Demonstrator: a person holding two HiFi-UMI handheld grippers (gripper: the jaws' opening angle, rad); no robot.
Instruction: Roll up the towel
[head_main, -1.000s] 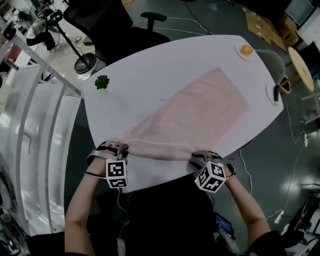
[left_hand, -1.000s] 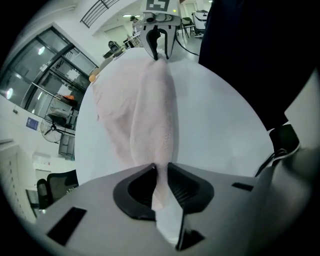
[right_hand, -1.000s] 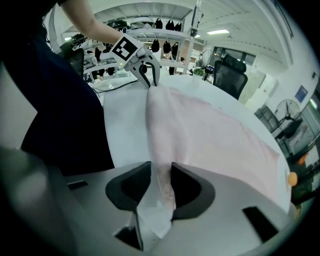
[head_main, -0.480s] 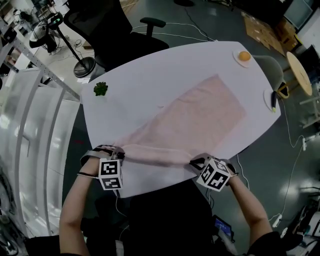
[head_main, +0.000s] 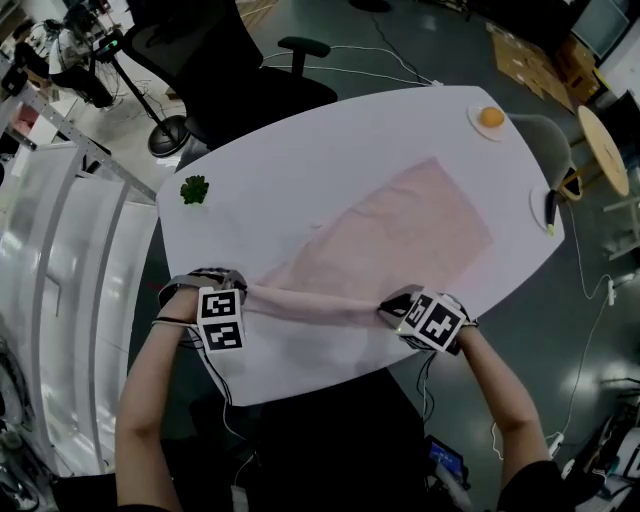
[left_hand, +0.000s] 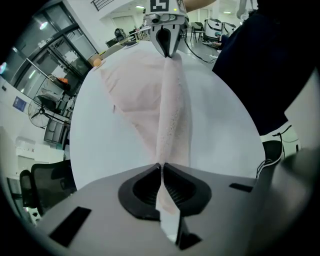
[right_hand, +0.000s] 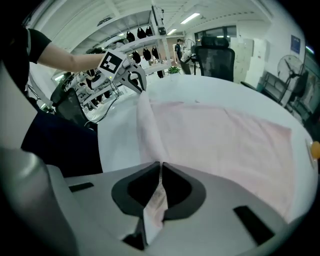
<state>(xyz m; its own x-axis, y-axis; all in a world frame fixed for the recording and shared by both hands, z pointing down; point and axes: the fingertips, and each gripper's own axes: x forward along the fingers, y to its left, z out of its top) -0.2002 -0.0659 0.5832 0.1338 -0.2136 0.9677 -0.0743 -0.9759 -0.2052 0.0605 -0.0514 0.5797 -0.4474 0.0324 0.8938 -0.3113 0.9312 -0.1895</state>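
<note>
Bearing a pink towel (head_main: 400, 235), white oval table (head_main: 300, 170) on grey floor (head_main: 420, 40).

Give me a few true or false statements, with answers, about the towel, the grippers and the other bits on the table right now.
1. The left gripper and the right gripper are both shut on the towel. True.
2. The towel is fully rolled. False: only its near edge is gathered; the rest lies flat on the table.
3. A green plant stands on the table, apart from the towel. True.
4. The orange lies on the towel. False: the orange sits on a plate at the far corner, off the towel.
</note>
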